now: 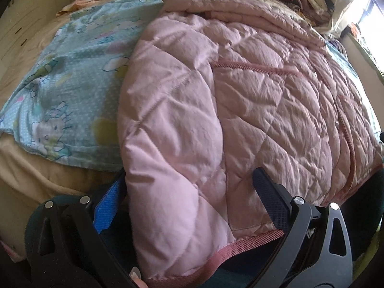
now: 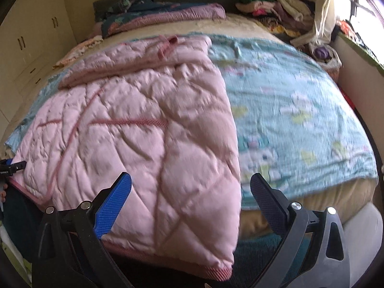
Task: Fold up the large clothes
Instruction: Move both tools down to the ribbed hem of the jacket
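A pink quilted jacket (image 1: 240,96) lies spread on the bed, with a darker pink ribbed hem (image 1: 240,242) along its near edge. My left gripper (image 1: 189,180) is open. Its fingers straddle the folded left side of the jacket near the hem, and the blue left pad (image 1: 108,206) is partly hidden behind the fabric. In the right wrist view the same jacket (image 2: 144,132) fills the left half. My right gripper (image 2: 192,192) is also open, with the jacket's near right corner (image 2: 216,252) between its wide-apart fingers. The left gripper's tip (image 2: 12,165) shows at the far left edge.
Under the jacket lies a light blue cartoon-print blanket (image 2: 300,110) on a beige mattress (image 1: 36,172). Loose clothes are piled at the back right (image 2: 276,7), and folded bedding (image 2: 156,12) sits at the head. Cupboards (image 2: 28,36) line the left wall; a bright window (image 2: 364,4) is on the right.
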